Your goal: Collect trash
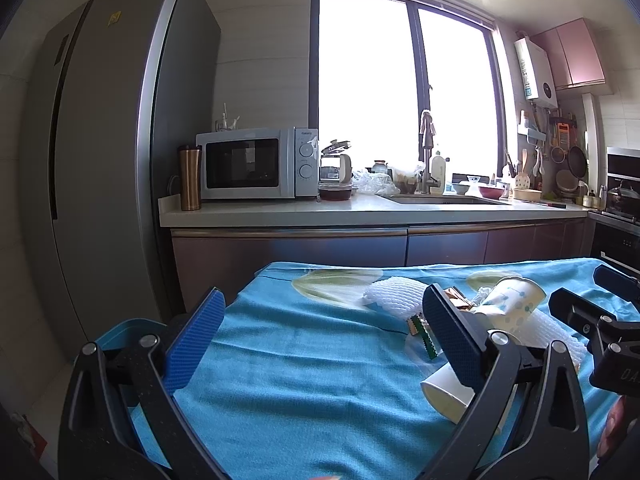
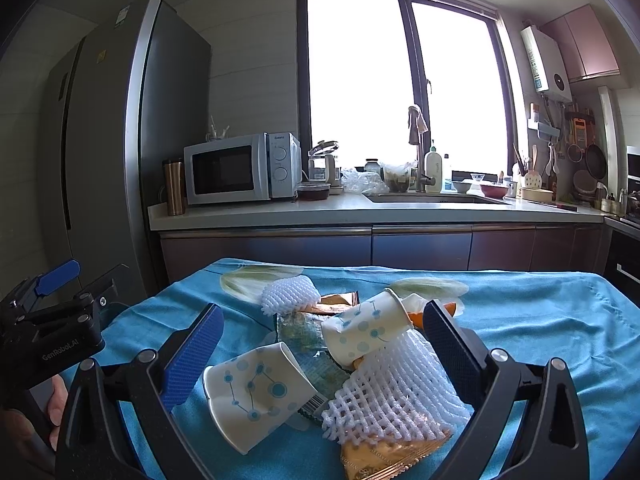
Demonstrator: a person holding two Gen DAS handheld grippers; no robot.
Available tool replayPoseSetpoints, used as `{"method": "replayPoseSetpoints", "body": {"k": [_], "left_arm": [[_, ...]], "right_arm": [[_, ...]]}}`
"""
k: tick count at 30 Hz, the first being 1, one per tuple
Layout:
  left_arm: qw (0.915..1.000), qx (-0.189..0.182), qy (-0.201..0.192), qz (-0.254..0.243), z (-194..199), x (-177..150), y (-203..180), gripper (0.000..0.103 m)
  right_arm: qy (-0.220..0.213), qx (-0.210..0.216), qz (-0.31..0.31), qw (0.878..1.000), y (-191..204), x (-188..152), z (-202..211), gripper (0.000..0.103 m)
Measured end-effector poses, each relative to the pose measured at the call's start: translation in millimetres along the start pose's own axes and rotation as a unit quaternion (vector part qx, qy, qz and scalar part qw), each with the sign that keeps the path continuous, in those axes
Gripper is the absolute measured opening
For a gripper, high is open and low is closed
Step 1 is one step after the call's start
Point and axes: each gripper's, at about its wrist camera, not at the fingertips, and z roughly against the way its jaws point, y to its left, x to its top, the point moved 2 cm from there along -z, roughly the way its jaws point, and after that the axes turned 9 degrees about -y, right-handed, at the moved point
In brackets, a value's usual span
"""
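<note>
A heap of trash lies on the blue cloth (image 2: 540,320). In the right wrist view it holds a crushed paper cup (image 2: 256,396), a second paper cup (image 2: 368,332), a white foam net (image 2: 396,388), another foam net (image 2: 290,294), a green clear wrapper (image 2: 308,336), a golden wrapper (image 2: 380,460) and an orange peel (image 2: 418,318). My right gripper (image 2: 324,344) is open, its jaws either side of the heap. My left gripper (image 1: 324,324) is open and empty above bare cloth (image 1: 300,360), left of the heap; a cup (image 1: 516,300) and a foam net (image 1: 394,294) show to its right.
A blue bin (image 1: 120,332) sits at the table's left edge below my left gripper. Behind the table run a kitchen counter (image 2: 320,212) with a microwave (image 2: 240,168) and a sink (image 2: 432,198), and a tall grey fridge (image 1: 112,140) on the left.
</note>
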Motion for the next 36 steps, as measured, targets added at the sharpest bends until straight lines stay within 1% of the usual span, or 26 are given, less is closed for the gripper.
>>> {"method": "replayPoseSetpoints", "body": {"k": [27,36], "left_arm": [[1.0000,-0.001,0.010,0.002,0.0,-4.6,0.1,0.097],[0.9995,-0.017,0.027,0.000,-3.8,-11.3,-3.9,0.097]], "right_arm": [[0.002,0.000,-0.005,1.000,-2.5,-2.6,-1.2,0.096],[0.009,-0.003,-0.010,1.000,-9.3,-3.3,-6.4,0.096]]}}
